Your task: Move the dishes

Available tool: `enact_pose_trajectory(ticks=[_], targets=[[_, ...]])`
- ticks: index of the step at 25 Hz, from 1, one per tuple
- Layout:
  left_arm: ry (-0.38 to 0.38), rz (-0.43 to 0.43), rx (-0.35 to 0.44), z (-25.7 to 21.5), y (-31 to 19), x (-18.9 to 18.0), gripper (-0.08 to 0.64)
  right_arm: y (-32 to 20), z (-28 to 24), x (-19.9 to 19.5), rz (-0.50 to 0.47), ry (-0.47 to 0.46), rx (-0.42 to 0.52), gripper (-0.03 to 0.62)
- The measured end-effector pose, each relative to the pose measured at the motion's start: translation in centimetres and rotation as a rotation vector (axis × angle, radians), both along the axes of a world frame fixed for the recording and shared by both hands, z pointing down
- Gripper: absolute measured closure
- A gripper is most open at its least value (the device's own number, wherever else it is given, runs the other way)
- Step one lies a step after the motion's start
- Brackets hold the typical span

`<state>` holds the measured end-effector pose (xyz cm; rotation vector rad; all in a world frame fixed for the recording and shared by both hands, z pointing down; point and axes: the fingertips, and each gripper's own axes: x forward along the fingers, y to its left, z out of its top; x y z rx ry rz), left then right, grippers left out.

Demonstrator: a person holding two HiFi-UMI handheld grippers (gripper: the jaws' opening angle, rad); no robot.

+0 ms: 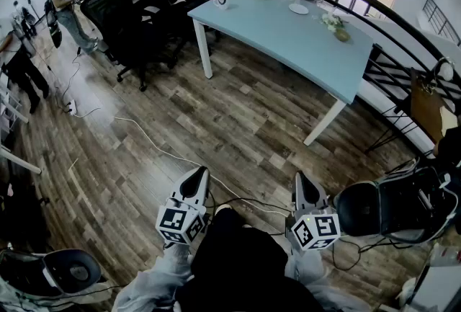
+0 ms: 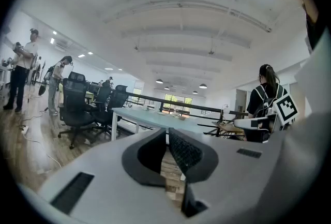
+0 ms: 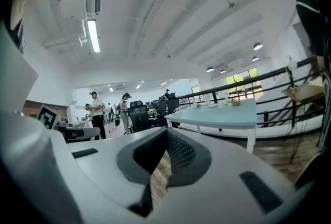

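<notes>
The dishes stand far off on a light blue table [image 1: 288, 33]: a white plate [image 1: 298, 9], a white cup [image 1: 222, 3] and a small bowl [image 1: 341, 34] with greenery. My left gripper [image 1: 197, 176] and right gripper [image 1: 303, 182] hang low over the wood floor, close to my body and well short of the table. Both point level toward the table. In the left gripper view the left gripper [image 2: 167, 132] has its jaws together with nothing between them. The right gripper [image 3: 166, 132] is likewise shut and empty. The table [image 3: 227, 113] shows ahead in both gripper views.
Black office chairs [image 1: 130, 8] crowd the table's left side. A black railing [image 1: 374, 8] curves behind it. A white cable [image 1: 155, 148] runs across the floor. Another black chair [image 1: 389, 206] stands at my right, a grey one [image 1: 65, 271] at my lower left. People [image 1: 65, 1] stand far left.
</notes>
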<state>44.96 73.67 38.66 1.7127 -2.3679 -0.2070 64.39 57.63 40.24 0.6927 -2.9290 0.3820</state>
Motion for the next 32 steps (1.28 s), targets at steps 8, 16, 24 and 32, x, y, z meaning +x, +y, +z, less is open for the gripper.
enact_pose_trajectory(ticks=[8,16,24,32], targets=[[-0.001,-0.009,0.021,-0.3,1.2,0.9,0.529,0.6,0.2,1.2,0.033,0.02,0.009,0.586],[0.009,-0.004,0.017,0.0,0.7,1.1,0.529,1.1,0.1,0.9,0.008,0.018,0.003,0.586],[0.013,0.015,0.043,-0.4,-3.0,0.4,0.529,-1.0,-0.2,-0.6,-0.003,0.025,0.027,0.584],[0.016,0.022,0.051,0.6,-7.4,-2.3,0.529,-4.4,1.0,-3.8,-0.011,0.05,0.039,0.584]])
